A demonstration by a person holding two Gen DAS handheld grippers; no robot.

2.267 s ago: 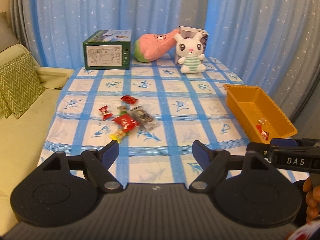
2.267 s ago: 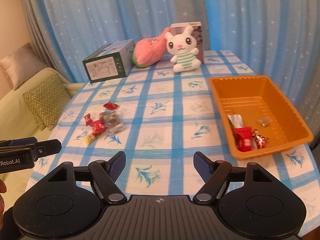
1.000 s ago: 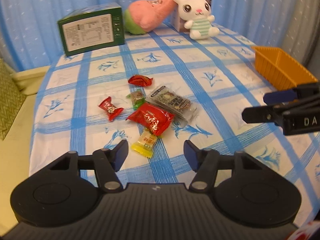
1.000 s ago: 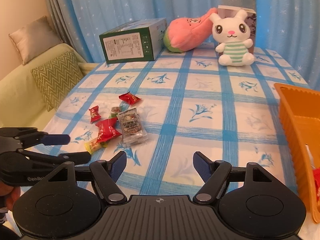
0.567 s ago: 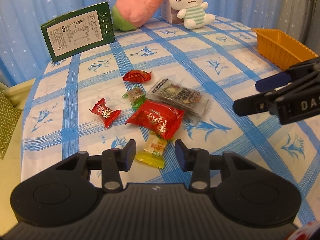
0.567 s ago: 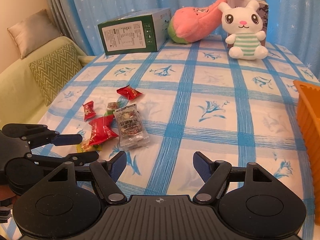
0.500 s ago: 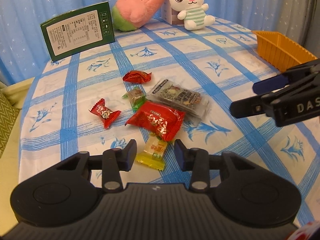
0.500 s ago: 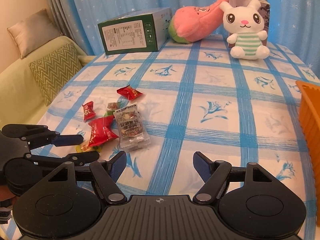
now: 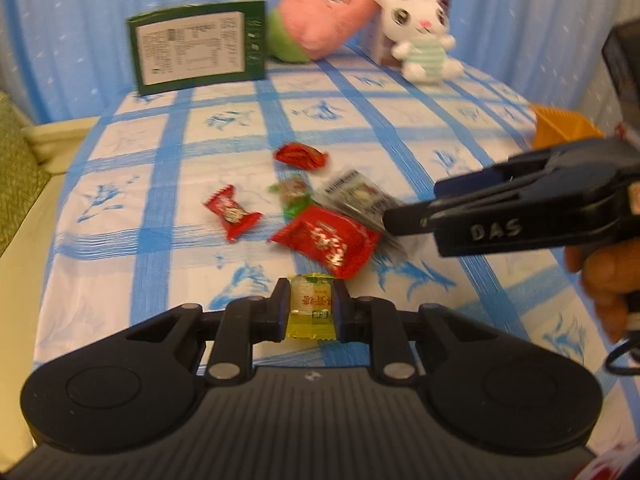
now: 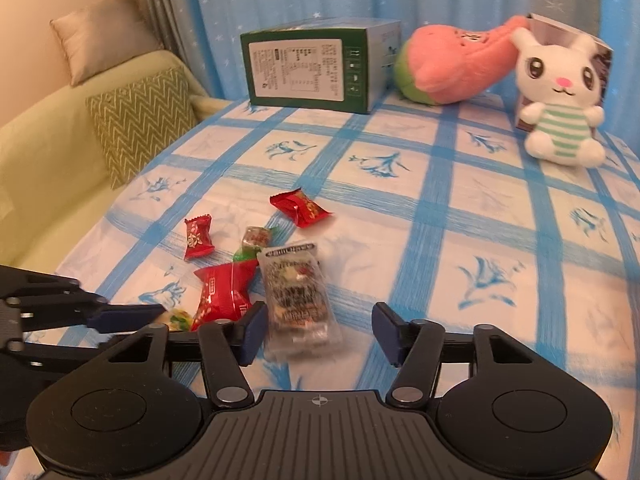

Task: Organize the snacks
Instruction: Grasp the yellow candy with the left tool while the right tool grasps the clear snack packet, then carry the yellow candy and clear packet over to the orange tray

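While your left wrist camera is showing the left gripper [image 9: 309, 312] pinching the yellow candy [image 9: 310, 307] between both pads, your right wrist camera is catching only a sliver of that candy behind the left fingers. You are holding the right gripper [image 10: 318, 334] partly open, its jaws having just been closing, with the clear snack packet [image 10: 298, 294] lying between them and not pressed. Only the left view is showing the orange bin [image 9: 564, 131], at the far right edge of the tablecloth [image 10: 480, 208]. Six snacks are showing: three red wrappers, one green candy [image 10: 254, 242], the packet and the yellow candy. Behind are standing a green box [image 10: 316, 68], a pink plush [image 10: 452, 64] and a bunny toy [image 10: 560, 100].
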